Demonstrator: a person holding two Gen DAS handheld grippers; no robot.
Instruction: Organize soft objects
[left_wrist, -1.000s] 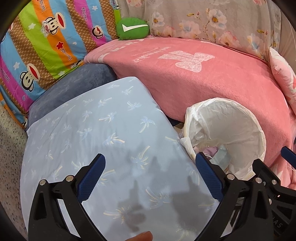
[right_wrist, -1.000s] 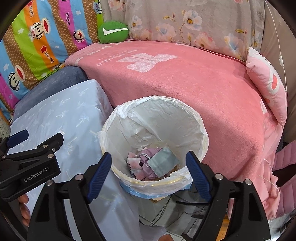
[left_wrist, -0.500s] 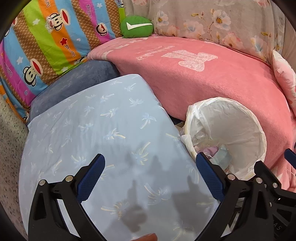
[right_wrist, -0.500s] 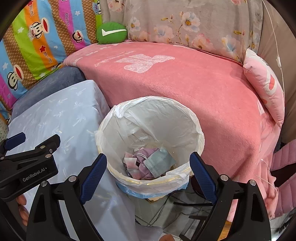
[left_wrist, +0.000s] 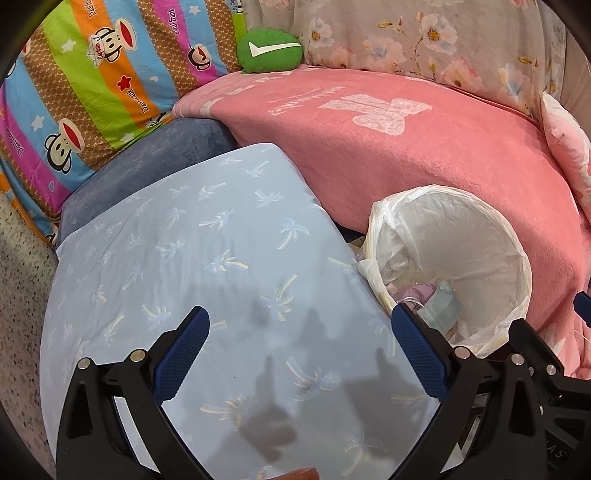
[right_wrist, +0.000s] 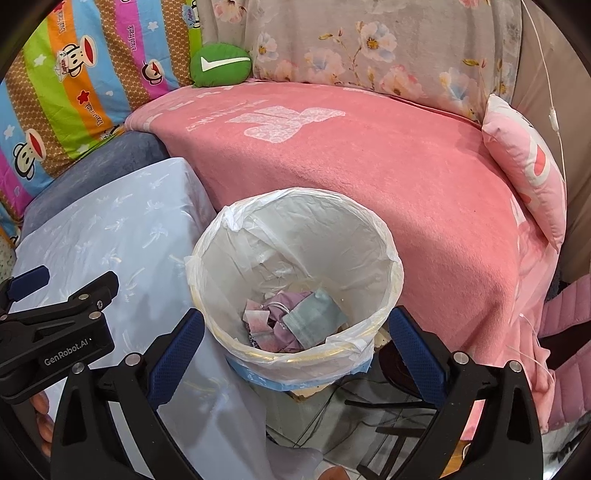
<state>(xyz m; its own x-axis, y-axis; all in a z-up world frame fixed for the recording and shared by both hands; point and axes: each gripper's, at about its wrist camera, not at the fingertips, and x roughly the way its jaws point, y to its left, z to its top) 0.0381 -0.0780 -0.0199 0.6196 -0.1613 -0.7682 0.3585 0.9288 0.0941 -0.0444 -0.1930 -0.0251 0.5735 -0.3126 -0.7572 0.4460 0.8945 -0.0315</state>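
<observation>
A white-lined bin (right_wrist: 384, 243) stands in front of the pink blanket; crumpled soft pieces (right_wrist: 295, 321), grey-green and purple, lie at its bottom. My right gripper (right_wrist: 295, 332) hovers over the bin's near rim, its jaws opening wide with nothing between the pads. My left gripper (left_wrist: 301, 336) is open over the light blue palm-print cloth (left_wrist: 207, 258), empty; the bin (left_wrist: 509, 236) sits to its right. A green cushion (left_wrist: 269, 50) rests at the back. The left gripper (right_wrist: 26, 284) also shows at the right wrist view's left edge.
A pink blanket (right_wrist: 369, 158) covers the sofa seat, with a pink pillow (right_wrist: 524, 166) at its right end. A striped monkey-print quilt (left_wrist: 92, 74) and floral cover (right_wrist: 369, 44) stand behind. A dark blue cushion (left_wrist: 155, 162) lies under the blue cloth. Cables and floor show below the bin.
The right gripper's jaws have spread wider around the bin's near rim. The soft pieces lie in the bin as before. Both views have shifted only slightly.
</observation>
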